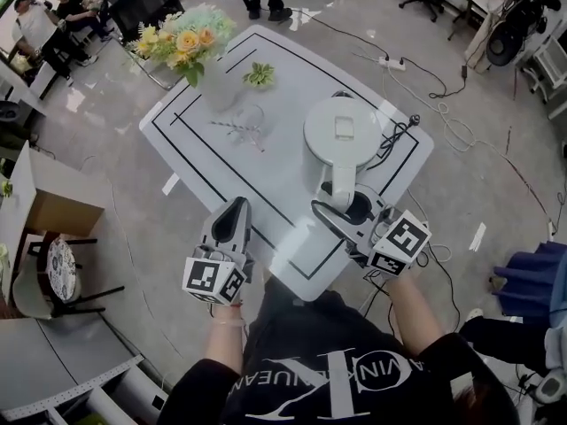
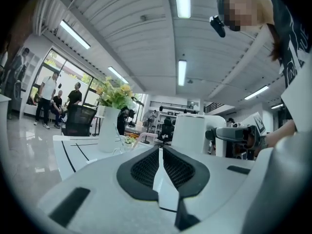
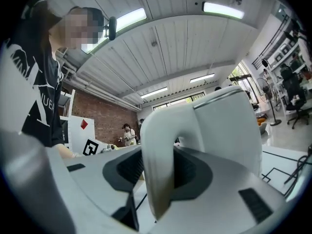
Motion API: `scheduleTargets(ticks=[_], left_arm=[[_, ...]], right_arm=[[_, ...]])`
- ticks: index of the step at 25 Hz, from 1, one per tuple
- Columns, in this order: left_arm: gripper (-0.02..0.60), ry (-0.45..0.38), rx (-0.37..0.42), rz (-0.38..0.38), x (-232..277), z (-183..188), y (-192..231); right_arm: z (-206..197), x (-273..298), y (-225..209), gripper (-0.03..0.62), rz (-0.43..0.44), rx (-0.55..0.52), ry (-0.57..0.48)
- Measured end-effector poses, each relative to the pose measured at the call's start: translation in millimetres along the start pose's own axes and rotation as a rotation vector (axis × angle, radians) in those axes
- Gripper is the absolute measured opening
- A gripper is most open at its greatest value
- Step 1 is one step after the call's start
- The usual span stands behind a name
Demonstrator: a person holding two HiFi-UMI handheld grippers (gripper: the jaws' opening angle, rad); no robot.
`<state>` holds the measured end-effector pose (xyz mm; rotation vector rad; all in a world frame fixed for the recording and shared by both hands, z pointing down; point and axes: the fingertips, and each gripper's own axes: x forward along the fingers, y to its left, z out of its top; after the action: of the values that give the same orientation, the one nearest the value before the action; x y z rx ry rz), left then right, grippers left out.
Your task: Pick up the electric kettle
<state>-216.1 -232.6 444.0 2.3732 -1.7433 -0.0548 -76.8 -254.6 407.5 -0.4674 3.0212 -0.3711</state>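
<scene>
Grips the white plastic electric kettle [image 1: 342, 131] by its handle with the right hand-held gripper [image 3: 158, 167] on the white worktop [image 1: 275, 173]; holds the left hand-held gripper [image 2: 160, 154] closed, empty.

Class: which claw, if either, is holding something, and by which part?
The right claw grips the electric kettle by its handle, pads on either side; the left claw is shut and empty.

White electric kettle [image 1: 341, 135], white table [image 1: 292, 78] with black lines, yellow and pale-green flowers [image 1: 188, 39]
</scene>
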Motion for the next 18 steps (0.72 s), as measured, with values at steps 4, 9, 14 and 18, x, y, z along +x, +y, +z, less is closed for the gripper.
scheduleTargets(ticks=[4, 9, 14, 18], left_arm=[[0.028, 0.003, -0.001, -0.039, 5, 6, 8], [0.028, 0.011, 0.005, -0.073, 9, 10, 15], [0.028, 0.002, 0.021, -0.087, 12, 19, 20], [0.028, 0.000, 0.030, -0.092, 12, 23, 25]], right_arm=[[3, 7, 1, 0.123, -0.010, -0.047, 0.002], [27, 8, -16, 0.121, -0.047, 0.008, -0.112], [48, 10, -32, 0.120, -0.103, 0.079, -0.202], [58, 4, -42, 0.120, -0.138, 0.133, -0.265]])
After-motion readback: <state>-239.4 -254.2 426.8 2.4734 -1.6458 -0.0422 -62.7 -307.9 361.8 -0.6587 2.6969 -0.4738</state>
